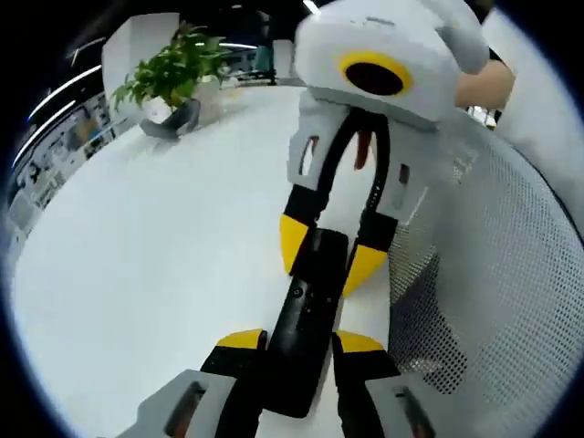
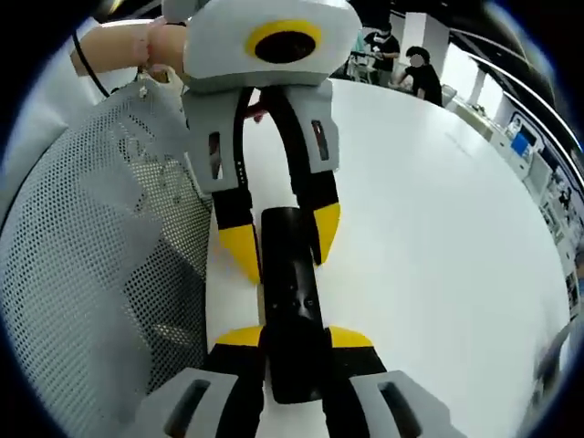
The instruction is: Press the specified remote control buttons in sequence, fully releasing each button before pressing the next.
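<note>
Spanning centre frame, the black remote control point(image 1: 306, 319) is clamped at opposite ends by the left gripper point(image 1: 297, 345) and right gripper point(image 2: 294, 339). The left gripper view adds a potted plant point(image 1: 173, 73) upper left; the right gripper view, seated people point(image 2: 422, 73) upper right.

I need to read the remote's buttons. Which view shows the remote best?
The right gripper view: the remote lies nearly straight, its button face toward the camera, a few small buttons faintly visible. In the left gripper view the remote runs slanted, darker, both claws clamping its ends.
</note>
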Available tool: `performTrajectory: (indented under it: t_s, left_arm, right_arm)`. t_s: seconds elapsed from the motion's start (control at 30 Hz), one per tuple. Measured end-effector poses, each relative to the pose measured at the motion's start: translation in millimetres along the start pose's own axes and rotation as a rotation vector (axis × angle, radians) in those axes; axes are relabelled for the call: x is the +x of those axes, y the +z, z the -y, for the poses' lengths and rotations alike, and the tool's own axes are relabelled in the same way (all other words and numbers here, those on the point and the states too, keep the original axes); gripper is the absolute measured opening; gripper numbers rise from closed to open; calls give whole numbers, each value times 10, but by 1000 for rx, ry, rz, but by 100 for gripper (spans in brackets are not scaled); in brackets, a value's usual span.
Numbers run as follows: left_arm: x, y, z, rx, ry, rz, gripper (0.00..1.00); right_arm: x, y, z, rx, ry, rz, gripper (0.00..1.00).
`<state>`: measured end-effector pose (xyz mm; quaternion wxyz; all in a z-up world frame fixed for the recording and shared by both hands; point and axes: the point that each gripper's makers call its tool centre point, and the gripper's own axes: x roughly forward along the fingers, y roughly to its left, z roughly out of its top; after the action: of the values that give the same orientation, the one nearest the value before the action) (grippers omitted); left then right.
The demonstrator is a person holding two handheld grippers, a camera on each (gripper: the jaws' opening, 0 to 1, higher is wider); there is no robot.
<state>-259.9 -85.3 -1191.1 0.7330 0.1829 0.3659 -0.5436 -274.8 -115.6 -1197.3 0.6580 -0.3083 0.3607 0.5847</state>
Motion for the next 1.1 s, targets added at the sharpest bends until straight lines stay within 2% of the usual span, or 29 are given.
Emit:
performTrajectory:
  t_s: [0.1,0.23,0.3,0.37,0.43,0.53,0.6,0.7,0.73,0.87,1.03,1.1]
  left_arm:
    - [-81,-24,-28,-78,29,13,57]
    - [-337,214,-173,-228,90,203,66]
    - [-493,323,-268,-255,150,302,78]
    - [-624,370,-287,-279,185,361,81]
    - [-711,362,-298,-278,220,383,83]
    - [-813,408,-281,-271,258,436,91]
    - [-885,439,-289,-251,303,471,93]
    - [-955,505,-235,-242,330,520,98]
    - [-1004,541,-237,-233,362,548,100]
    - [-1136,610,-190,-159,433,597,100]
    - [-1287,613,-168,-181,496,639,100]
    - [-1330,574,-179,-227,505,652,98]
  right_arm:
    - [1,2,-3,4,2,5,21]
    - [1,4,-9,0,2,12,22]
    - [1,3,-8,0,1,16,22]
    - [2,3,-7,2,0,20,22]
    - [3,3,-5,5,1,24,22]
    - [4,4,-9,6,1,27,22]
    - [4,4,-9,6,0,28,22]
    - [4,7,-9,9,-1,31,22]
    - [5,6,-9,9,-1,31,22]
    - [4,5,-9,7,-2,34,22]
    - [3,2,-11,10,0,43,22]
    - [2,4,-11,15,3,46,22]
